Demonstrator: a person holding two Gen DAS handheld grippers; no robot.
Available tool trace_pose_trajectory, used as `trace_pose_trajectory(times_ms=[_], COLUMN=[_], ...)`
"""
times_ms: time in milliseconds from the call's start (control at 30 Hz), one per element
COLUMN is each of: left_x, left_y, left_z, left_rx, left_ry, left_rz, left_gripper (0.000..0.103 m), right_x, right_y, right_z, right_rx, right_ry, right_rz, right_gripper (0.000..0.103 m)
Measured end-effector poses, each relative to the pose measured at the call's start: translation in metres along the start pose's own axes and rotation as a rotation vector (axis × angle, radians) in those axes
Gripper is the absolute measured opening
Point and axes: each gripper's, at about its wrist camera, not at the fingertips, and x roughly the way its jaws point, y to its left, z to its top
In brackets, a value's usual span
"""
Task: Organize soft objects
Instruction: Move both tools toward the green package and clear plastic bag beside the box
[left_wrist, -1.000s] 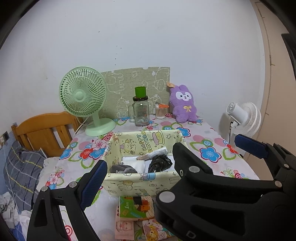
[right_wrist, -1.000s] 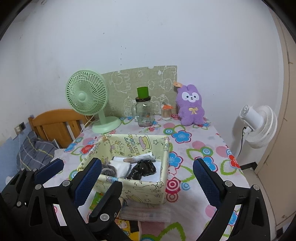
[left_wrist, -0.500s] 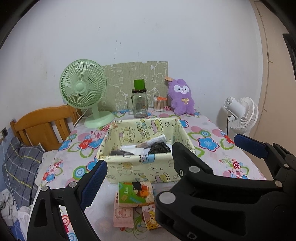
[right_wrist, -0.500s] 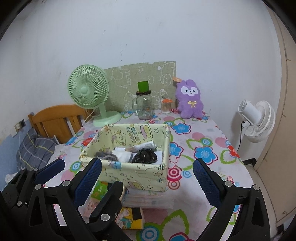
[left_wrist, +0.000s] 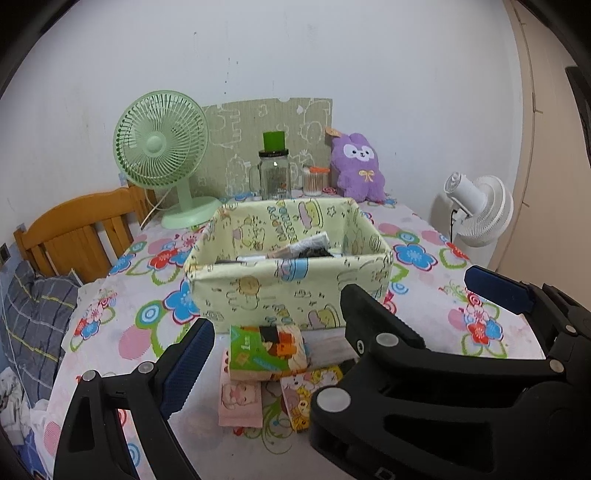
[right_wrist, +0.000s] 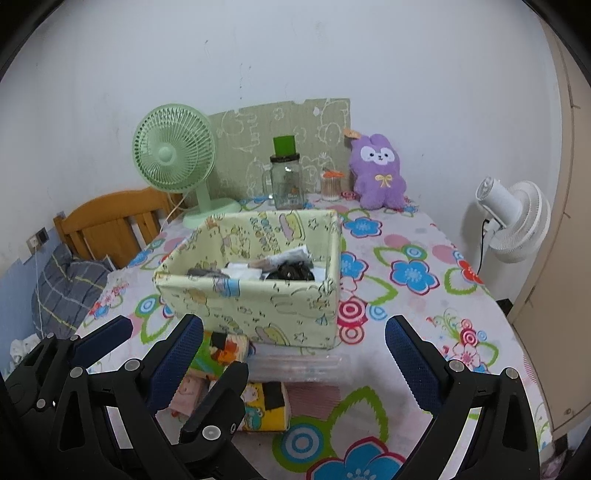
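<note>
1. White wall and a flower-print bench (left_wrist: 122, 306) fill the background, with a green fan (left_wrist: 162, 147), a glass jar (left_wrist: 275, 177) and a purple plush rabbit (left_wrist: 358, 166) lined up at the back.
2. Mid-bench stands a yellow fabric bin (left_wrist: 288, 291) that already holds dark and white soft items (right_wrist: 280, 269). Just in front of it, touching its near wall, lie small printed tissue packs (left_wrist: 266, 350) and a clear-wrapped pack (right_wrist: 299, 365).
3. Both tools hover above the near edge, holding nothing: the left gripper (left_wrist: 336, 332) has its jaws spread wide, and so does the right gripper (right_wrist: 295, 347).
4. By my reading, the step in hand is the approach to the loose packs. The next move calls for lowering one gripper over a single pack and squeezing gently, since the packs overlap.
5. From the right wrist view, the clear-wrapped pack and more of the bin's contents show. The left wrist view shows the pink pack (left_wrist: 240, 398) in full, while the right gripper hides much of the clear one.
</note>
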Motion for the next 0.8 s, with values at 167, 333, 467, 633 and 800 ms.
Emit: trace_pose_trajectory(times_ms=[167,333,467,633,800], left_x=[0.007,0.012,0.019,0.030,0.039], left_y=[0.005,0.008,0.011,0.012,0.016], left_z=[-0.009,-0.017,-0.025,-0.034,-0.036], left_rx=[-0.008,-0.004,-0.003,-0.004,-0.010], left_ry=[0.024,0.042,0.061,0.090,0.106], left_rz=[-0.007,-0.005,-0.015,-0.030,-0.023], left_gripper=[0.094,0.094,0.094,0.094,0.094], right_x=[0.007,0.013,0.021,0.032,0.043], right_y=[0.004,0.007,0.009,0.008,0.004], right_z=[-0.008,-0.018,-0.025,-0.033,-0.037], right_rx=[-0.006,-0.009,-0.012,-0.007,0.008], right_ry=[0.014,0.023,0.043,0.069,0.099], right_rz=[0.001,-0.001,-0.009,-0.034,-0.045], right_gripper=[0.100,0.100,0.100,0.100,0.100])
